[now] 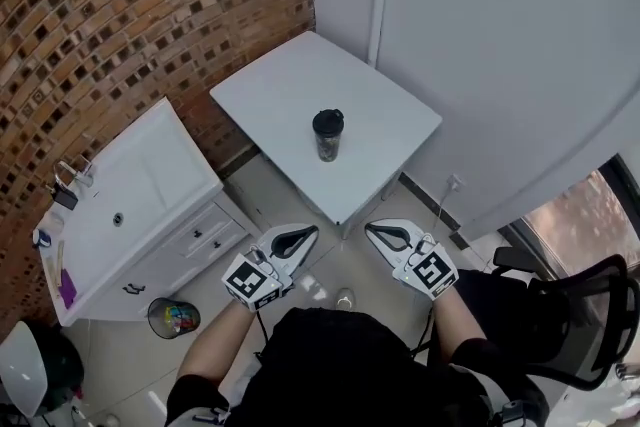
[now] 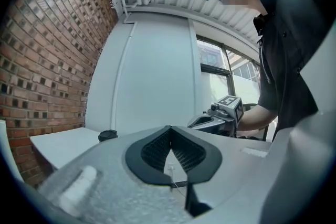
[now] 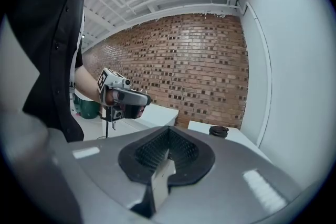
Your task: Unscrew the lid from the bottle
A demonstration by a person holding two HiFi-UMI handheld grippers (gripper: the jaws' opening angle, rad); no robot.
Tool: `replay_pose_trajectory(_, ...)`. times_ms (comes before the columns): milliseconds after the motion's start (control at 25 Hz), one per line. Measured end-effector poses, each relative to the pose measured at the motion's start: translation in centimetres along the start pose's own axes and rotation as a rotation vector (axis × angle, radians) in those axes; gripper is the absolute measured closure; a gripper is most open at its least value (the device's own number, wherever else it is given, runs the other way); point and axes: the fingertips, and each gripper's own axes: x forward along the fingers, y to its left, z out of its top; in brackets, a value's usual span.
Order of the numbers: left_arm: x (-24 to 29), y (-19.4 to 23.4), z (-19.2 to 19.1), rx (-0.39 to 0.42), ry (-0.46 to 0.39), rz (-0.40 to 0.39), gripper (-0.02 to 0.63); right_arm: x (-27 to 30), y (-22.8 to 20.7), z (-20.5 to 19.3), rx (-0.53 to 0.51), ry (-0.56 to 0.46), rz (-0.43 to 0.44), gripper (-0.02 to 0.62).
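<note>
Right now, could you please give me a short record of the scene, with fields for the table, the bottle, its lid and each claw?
table: white, set in the room's corner
bottle: upright on the table, alone
lid: black, on the bottle
left claw: shut, empty, held short of the table
right claw: shut, empty, held short of the table
task: not begun; neither claw touches the bottle
</note>
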Motion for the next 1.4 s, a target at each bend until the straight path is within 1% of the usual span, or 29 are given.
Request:
replay_pose_trajectory(80, 1.2, 1.2, -0.4, -0.035, -0.002, 0.031, 0.604, 0.5, -1.4, -0.6, -0.007, -0.005, 0.033, 0.589)
replay_pose_trajectory(160, 1.9, 1.9, -1.0, -0.076, -0.008, 0.057, 0.604, 0.7, -2.2, -1.2, 0.015, -0.008, 0.051, 0.589)
replay_pose_trajectory(280, 3.6, 3.8, -1.0, -0.095, -0.010, 0.074, 0.604, 1.1, -4.9, -1.2, 0.065, -0.028, 0.051, 0.589)
replay_pose_trajectory(480, 4.8, 6.4, -1.7, -0.079, 0.009, 0.065, 0.604, 3.0, -7.7, -1.8, 0.132, -0.043, 0.030, 0.589)
replay_pose_trajectory(640, 5.9, 10.0, -2.7, -0.080, 0.014, 0.051, 0.604, 5.5, -9.9, -1.8, 0.140, -0.042, 0.004, 0.589)
replay_pose_trajectory(800, 7.2, 13.5, -3.5, -0.059, 0.013, 0.056, 0.604, 8.2, -12.5, -1.5, 0.196, -0.047, -0.022, 0.589)
replay_pose_trajectory(920, 7.9, 16.4, -4.6, -0.064, 0.034, 0.052, 0.604, 11.1, -14.7, -0.8, 0.195, -0.068, -0.032, 0.589)
replay_pose_trajectory(1080, 8.6, 20.0, -5.4, -0.025, 0.053, 0.034, 0.603, 14.4, -17.4, -0.2, 0.189, -0.092, -0.045, 0.589)
replay_pose_trajectory(1200, 8.9, 21.8, -6.5, -0.009, 0.094, 0.018, 0.602, 15.8, -18.4, 0.4, 0.179, -0.091, -0.052, 0.589)
replay_pose_trajectory(1240, 9.1, 22.3, -7.2, -0.010, 0.105, 0.012, 0.579, 16.1, -18.7, 0.5, 0.178, -0.085, -0.058, 0.589)
replay_pose_trajectory(1280, 9.3, 22.8, -8.1, -0.013, 0.117, 0.008, 0.529, 16.2, -19.1, 0.3, 0.178, -0.081, -0.069, 0.589)
replay_pose_trajectory(1320, 9.8, 23.4, -8.9, -0.019, 0.134, 0.005, 0.523, 16.3, -19.8, 0.1, 0.179, -0.086, -0.087, 0.589)
replay_pose_trajectory(1400, 11.2, 24.8, -10.5, -0.024, 0.171, 0.006, 0.398, 16.5, -21.5, -0.5, 0.200, -0.116, -0.127, 0.589)
